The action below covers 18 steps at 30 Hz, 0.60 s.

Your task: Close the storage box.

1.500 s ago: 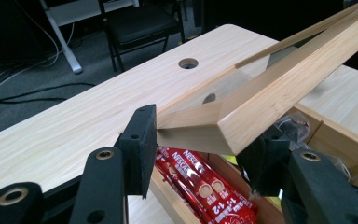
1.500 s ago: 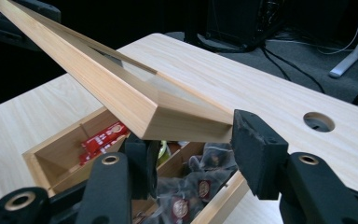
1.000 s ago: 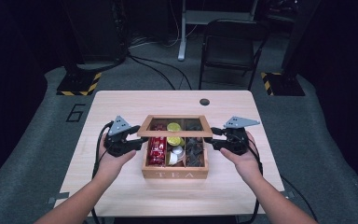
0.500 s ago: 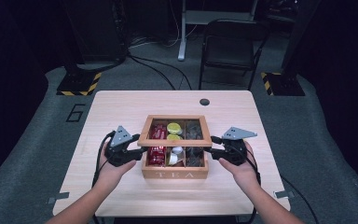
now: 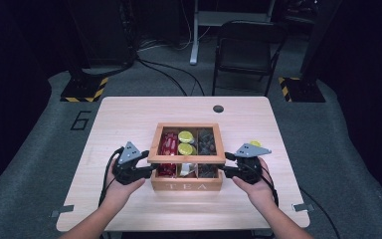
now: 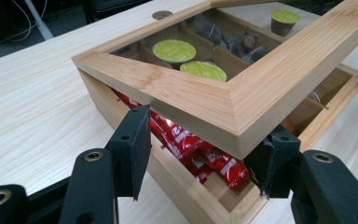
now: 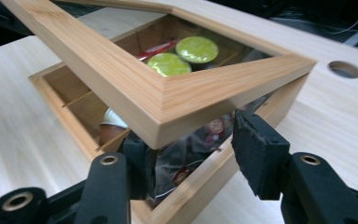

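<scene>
Left gripper (image 5: 149,169) at 9 o'clock and right gripper (image 5: 227,165) at 3 o'clock, jaws spread under the tea box (image 5: 186,186)'s raised glass lid (image 5: 186,159) corners, no pinch evident.

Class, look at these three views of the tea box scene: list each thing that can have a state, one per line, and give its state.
Lid: partly open, front edge raised above the box, a gripper at each front corner.
Tea box: standing on the table, compartments filled.
Left gripper: jaws straddle the lid's corner; grip unclear.
Right gripper: jaws straddle the lid's other front corner; grip unclear.
Loose green-topped capsule: upright on the table beside the box.
</scene>
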Each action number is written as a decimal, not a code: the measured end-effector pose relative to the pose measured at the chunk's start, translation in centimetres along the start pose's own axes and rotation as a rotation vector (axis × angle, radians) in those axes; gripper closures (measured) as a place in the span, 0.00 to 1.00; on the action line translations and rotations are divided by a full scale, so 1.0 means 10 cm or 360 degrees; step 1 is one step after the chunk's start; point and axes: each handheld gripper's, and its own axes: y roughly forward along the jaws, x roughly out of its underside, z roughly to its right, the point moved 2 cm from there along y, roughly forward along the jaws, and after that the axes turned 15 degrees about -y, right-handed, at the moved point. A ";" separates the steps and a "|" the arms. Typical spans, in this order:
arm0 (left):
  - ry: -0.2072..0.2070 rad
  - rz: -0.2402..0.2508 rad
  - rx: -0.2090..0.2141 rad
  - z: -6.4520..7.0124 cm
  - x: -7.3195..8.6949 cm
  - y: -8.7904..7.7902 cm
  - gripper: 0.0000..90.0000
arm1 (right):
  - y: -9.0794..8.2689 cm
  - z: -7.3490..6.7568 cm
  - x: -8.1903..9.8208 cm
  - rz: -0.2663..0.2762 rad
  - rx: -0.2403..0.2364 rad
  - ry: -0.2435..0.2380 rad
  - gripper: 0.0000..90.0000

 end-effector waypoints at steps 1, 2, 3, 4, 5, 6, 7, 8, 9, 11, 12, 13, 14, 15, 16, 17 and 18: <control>-0.0002 -0.0001 -0.0005 0.00 0.05 0.02 0.50 | 0.02 -0.04 0.03 -0.0011 -0.0013 -0.0007 0.57; -0.0005 -0.0008 -0.0002 0.00 0.07 0.02 0.50 | 0.03 -0.05 0.04 -0.0019 -0.0008 -0.0021 0.57; -0.0007 -0.0012 0.0001 0.00 0.09 0.03 0.50 | 0.04 -0.06 0.05 -0.0021 -0.0012 -0.0044 0.57; -0.0001 -0.0015 0.0003 0.00 0.10 0.03 0.50 | 0.05 -0.08 0.07 -0.0024 -0.0012 -0.0031 0.57; -0.0009 -0.0014 0.0012 0.00 0.12 0.04 0.50 | 0.05 -0.09 0.08 -0.0025 -0.0012 -0.0031 0.57; -0.0012 -0.0016 0.0017 0.00 0.13 0.04 0.50 | 0.06 -0.09 0.09 -0.0021 -0.0014 -0.0044 0.56; -0.0014 -0.0018 0.0022 0.01 0.14 0.04 0.50 | 0.06 -0.11 0.10 -0.0022 -0.0010 -0.0026 0.56; -0.0015 -0.0018 0.0023 0.01 0.15 0.05 0.50 | 0.07 -0.11 0.11 -0.0022 -0.0009 -0.0034 0.55; -0.0016 -0.0022 0.0025 0.01 0.16 0.05 0.50 | 0.07 -0.12 0.12 -0.0029 -0.0008 -0.0023 0.54; -0.0018 -0.0021 0.0028 0.01 0.17 0.06 0.50 | 0.07 -0.13 0.13 -0.0029 -0.0001 -0.0033 0.54; -0.0018 -0.0025 0.0034 0.02 0.18 0.06 0.50 | 0.07 -0.13 0.13 -0.0029 0.0000 -0.0034 0.54; -0.0017 -0.0030 0.0036 0.01 0.18 0.06 0.50 | 0.06 -0.14 0.14 -0.0031 0.0005 -0.0030 0.54; -0.0014 -0.0023 0.0033 0.02 0.19 0.07 0.50 | 0.06 -0.15 0.14 -0.0033 0.0004 -0.0034 0.53; -0.0018 -0.0032 0.0038 0.02 0.20 0.07 0.50 | 0.06 -0.15 0.14 -0.0036 0.0004 -0.0029 0.53; -0.0018 -0.0032 0.0038 0.02 0.20 0.07 0.50 | 0.06 -0.15 0.14 -0.0036 0.0004 -0.0029 0.53; -0.0023 -0.0021 0.0037 0.02 0.21 0.07 0.50 | 0.06 -0.16 0.15 -0.0035 0.0004 -0.0039 0.52; -0.0026 -0.0020 0.0040 0.02 0.21 0.07 0.50 | 0.06 -0.16 0.16 -0.0036 0.0005 -0.0044 0.52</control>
